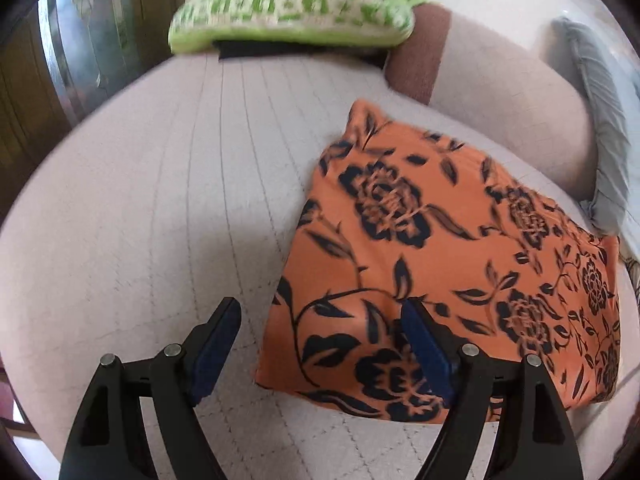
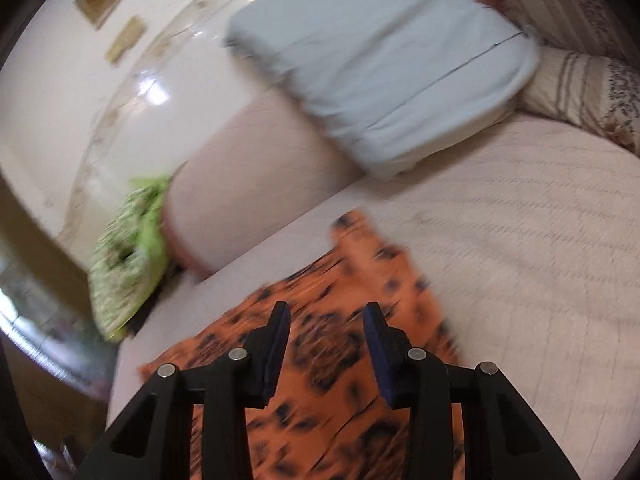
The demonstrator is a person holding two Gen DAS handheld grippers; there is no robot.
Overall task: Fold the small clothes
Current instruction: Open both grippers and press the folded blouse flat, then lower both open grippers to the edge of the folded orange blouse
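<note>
Orange cloth [image 1: 440, 248] printed with dark blue-black roses and leaves is laid flat on a pale quilted sofa seat [image 1: 160, 200], folded into a roughly rectangular shape with one pointed corner toward the backrest.

In the left wrist view the print is seen sharply, and a green-and-white patterned cushion [image 1: 292, 4] is shown at the far end of the seat, with a grey cushion [image 1: 600, 120] at the right edge. In the right wrist view everything is smeared by motion blur; only there are a pale blue cushion [image 2: 380, 60] against the backrest and a striped cream pillow [image 2: 580, 88] beyond it made out.

The left gripper [image 1: 320, 344] is spread wide, its right finger over the cloth's near edge and its left finger over bare seat; nothing is held. The right gripper [image 2: 326, 348] is parted less widely above the cloth, and nothing is clamped; whether the cloth is touched cannot be told.
</note>
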